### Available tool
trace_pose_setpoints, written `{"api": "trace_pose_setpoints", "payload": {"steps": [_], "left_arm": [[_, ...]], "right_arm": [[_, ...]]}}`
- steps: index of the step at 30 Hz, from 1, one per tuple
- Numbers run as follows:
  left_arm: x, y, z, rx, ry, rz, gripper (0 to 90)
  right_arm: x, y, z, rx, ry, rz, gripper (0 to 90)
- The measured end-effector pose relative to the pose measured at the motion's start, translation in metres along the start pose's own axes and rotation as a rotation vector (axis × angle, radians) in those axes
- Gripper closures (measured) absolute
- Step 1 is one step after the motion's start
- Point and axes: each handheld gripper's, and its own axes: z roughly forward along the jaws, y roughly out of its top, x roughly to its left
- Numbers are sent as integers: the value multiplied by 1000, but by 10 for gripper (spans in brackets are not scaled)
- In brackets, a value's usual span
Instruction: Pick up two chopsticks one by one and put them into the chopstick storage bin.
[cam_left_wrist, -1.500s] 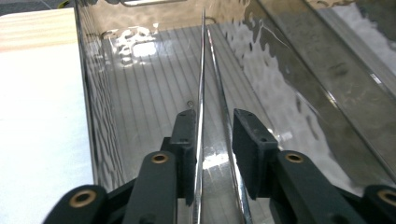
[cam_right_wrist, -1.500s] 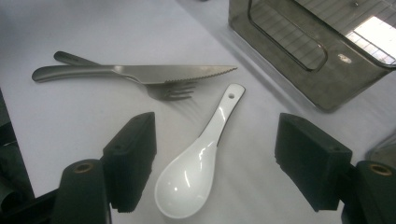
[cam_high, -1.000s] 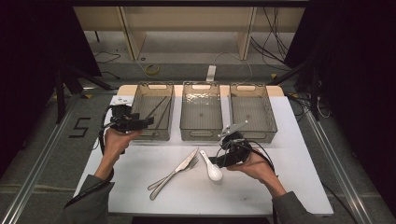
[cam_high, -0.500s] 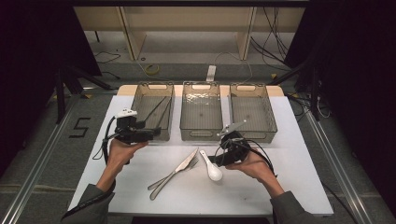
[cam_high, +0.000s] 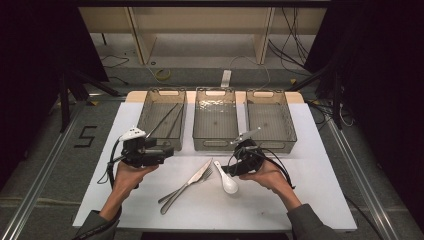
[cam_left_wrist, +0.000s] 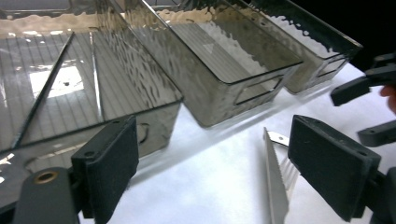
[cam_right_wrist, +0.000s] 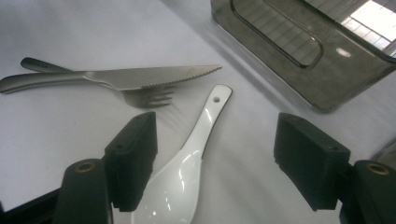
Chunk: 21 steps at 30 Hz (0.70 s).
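**White tabletop, cutlery before three bins**

White tabletop (cam_high: 310, 200) carries a knife (cam_high: 186, 187), fork (cam_high: 197, 181) and white spoon (cam_high: 227, 181), handle toward the bins (cam_high: 215, 120). Right hand-held gripper (cam_right_wrist: 215, 158) spread around the spoon; left hand-held gripper (cam_left_wrist: 210, 163), just opening, empty. Floor reads "5" (cam_high: 85, 136).

A white worktop (cam_high: 310, 200) stands on a grey floor (cam_high: 60, 120) with a black figure 5 (cam_high: 85, 136) marked to its left. Beyond the far edge lie a yellowish coil of cable (cam_high: 161, 75) and a white strip (cam_high: 226, 78), under a pale wooden frame (cam_high: 140, 35). Black cables (cam_high: 287, 50) trail at the right, and a metal rail (cam_high: 42, 177) runs along the floor on the left.
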Motion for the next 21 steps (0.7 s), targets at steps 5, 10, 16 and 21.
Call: {"api": "trace_pose_setpoints", "payload": {"steps": [5, 10, 16, 21], "left_arm": [[-7, -4, -7, -16, -21, 23, 156], [-11, -6, -11, -36, -29, 41, 154], [-16, -10, -11, -10, -32, 74, 151], [-20, -13, -13, -3, -36, 86, 151]], "right_arm": [[1, 1, 5, 11, 4, 3, 311], [1, 3, 9, 33, -1, 19, 311], [-2, 4, 15, 53, -4, 25, 318], [0, 6, 21, 74, 2, 21, 329]]}}
